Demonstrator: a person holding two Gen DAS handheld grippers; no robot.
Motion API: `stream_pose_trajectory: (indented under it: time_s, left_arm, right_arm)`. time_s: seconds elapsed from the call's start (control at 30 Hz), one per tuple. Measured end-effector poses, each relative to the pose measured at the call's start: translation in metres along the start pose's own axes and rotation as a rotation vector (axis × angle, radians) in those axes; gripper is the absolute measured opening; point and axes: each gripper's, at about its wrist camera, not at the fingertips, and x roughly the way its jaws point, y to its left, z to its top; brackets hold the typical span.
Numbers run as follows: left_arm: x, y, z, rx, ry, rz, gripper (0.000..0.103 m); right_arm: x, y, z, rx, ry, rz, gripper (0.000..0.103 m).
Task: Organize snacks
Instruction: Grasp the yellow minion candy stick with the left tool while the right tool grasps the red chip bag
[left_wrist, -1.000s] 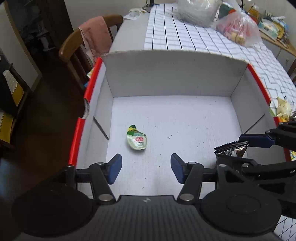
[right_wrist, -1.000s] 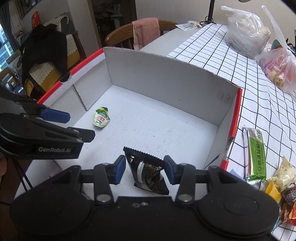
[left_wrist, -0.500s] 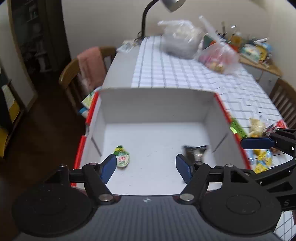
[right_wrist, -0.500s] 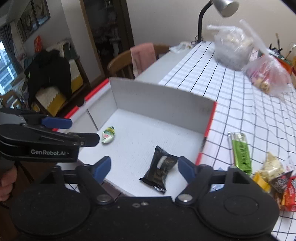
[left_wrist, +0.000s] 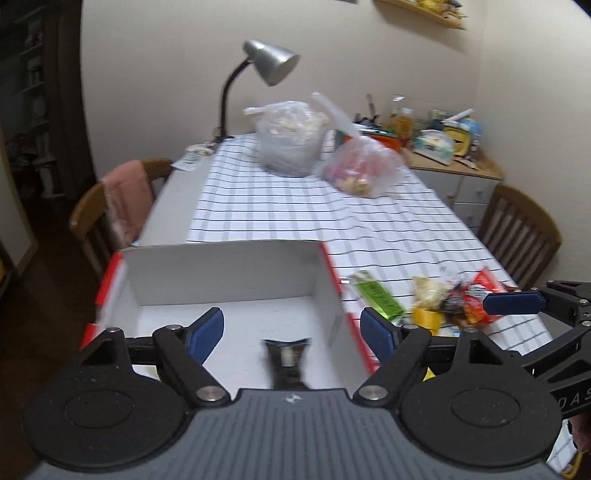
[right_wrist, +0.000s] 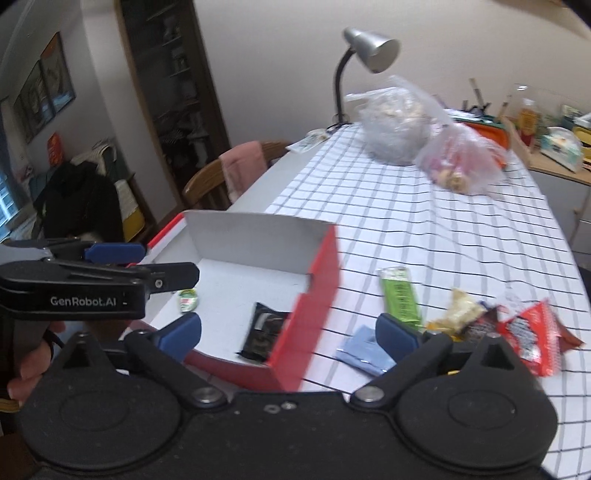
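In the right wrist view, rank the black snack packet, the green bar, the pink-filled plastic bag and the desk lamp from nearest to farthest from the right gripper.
From the right gripper:
1. Black snack packet, inside the box, just ahead.
2. Green bar, on the cloth, ahead to the right.
3. Pink-filled plastic bag, far right of the table.
4. Desk lamp, at the table's far end.

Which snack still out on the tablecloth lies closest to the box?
The long green wrapped bar, alone just right of the red-sided white cardboard box; the yellow, dark and red packets are heaped farther right.
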Motion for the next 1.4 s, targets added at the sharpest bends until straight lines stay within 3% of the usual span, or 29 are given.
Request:
stream_pose_trajectory:
  time_s: [0.23, 0.53, 0.8, 1.4]
  left_arm:
    - [0.015, -0.050, -0.005, 0.027, 0.025, -0.102, 0.088]
    - [0.058, -0.124, -0.023, 0.132, 0.148, -0.175, 0.088]
    - [0.104, -0.170, -0.035, 0.225, 0.254, -0.210, 0.088]
    - [0.197, -0.201, -0.050, 0.324, 0.424, -0.229, 0.087]
  right_arm:
    - [-0.022, -0.053, -0.026, 0.036, 0.019, -0.081, 0.102]
    - [-0.041, -0.137, -0.046, 0.061, 0.077, -0.169, 0.102]
    - [-0.025, -0.193, -0.056, 0.097, 0.133, -0.179, 0.101]
    - [0.040, -0.232, -0.053, 0.188, 0.217, -0.132, 0.086]
